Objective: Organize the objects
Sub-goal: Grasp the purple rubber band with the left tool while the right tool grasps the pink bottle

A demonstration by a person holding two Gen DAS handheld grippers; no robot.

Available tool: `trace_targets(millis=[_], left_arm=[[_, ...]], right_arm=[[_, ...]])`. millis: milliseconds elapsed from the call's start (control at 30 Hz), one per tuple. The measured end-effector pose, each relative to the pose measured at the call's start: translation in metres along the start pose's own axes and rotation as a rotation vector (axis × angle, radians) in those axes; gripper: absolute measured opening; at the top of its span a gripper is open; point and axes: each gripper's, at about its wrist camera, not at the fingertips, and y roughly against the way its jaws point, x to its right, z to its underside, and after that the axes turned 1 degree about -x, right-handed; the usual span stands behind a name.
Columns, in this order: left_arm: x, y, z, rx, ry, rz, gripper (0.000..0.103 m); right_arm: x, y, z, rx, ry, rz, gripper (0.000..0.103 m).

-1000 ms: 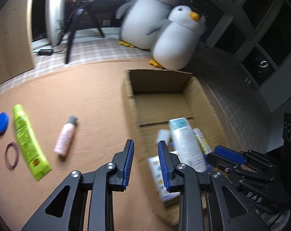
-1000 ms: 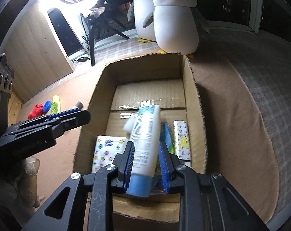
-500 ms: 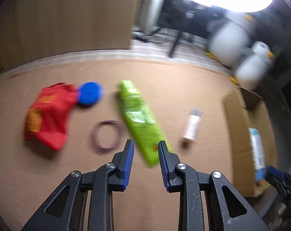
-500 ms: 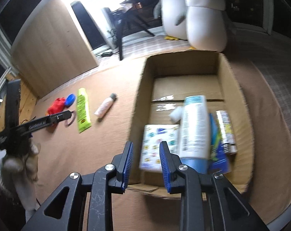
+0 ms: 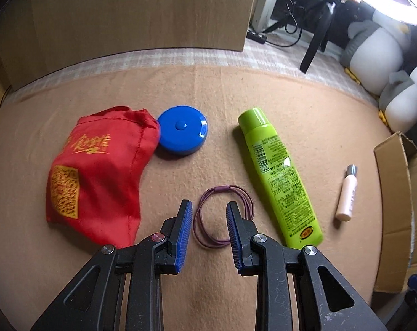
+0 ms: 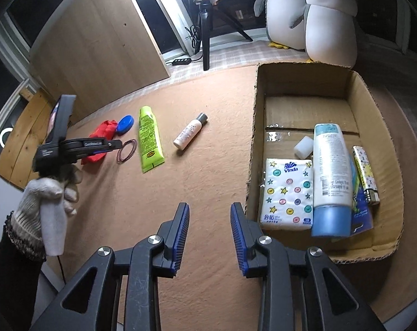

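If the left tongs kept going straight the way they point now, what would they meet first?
Most likely the purple hair tie, which lies on the mat between and just beyond the open left tongs; how far above it they are is unclear.

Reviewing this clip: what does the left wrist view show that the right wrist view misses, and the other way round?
Only the left wrist view: the yellow print on the red cloth bag and the barcode on the green tube, both close up.

Only the right wrist view: the inside of the cardboard box, holding a tissue pack, a white-and-blue bottle and a lighter; also the gloved hand carrying the left hand-held gripper.

Both: bag, blue round case, purple hair tie, tube, small pink bottle, two penguin plushies.
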Motion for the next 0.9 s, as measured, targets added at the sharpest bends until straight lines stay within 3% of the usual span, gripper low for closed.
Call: trace_targets(millis=[233, 667, 900], left_arm=[[0.01, -0.01, 0.007, -0.002, -0.074, -0.058, 0.023], [0.003, 0.011, 0.058, 0.001, -0.097, 0.001, 0.021], [-0.001, 0.029, 0.106, -0.001, -0.107, 0.051, 0.02]], right_arm=[[0.002, 0.0, 0.001, -0.007, -0.008, 0.003, 0.028], [-0.012, -0.014, -0.005, -0.032, 0.029, -0.02, 0.028], [-0.027, -0.022, -0.005, -0.044, 0.062, -0.035, 0.029]])
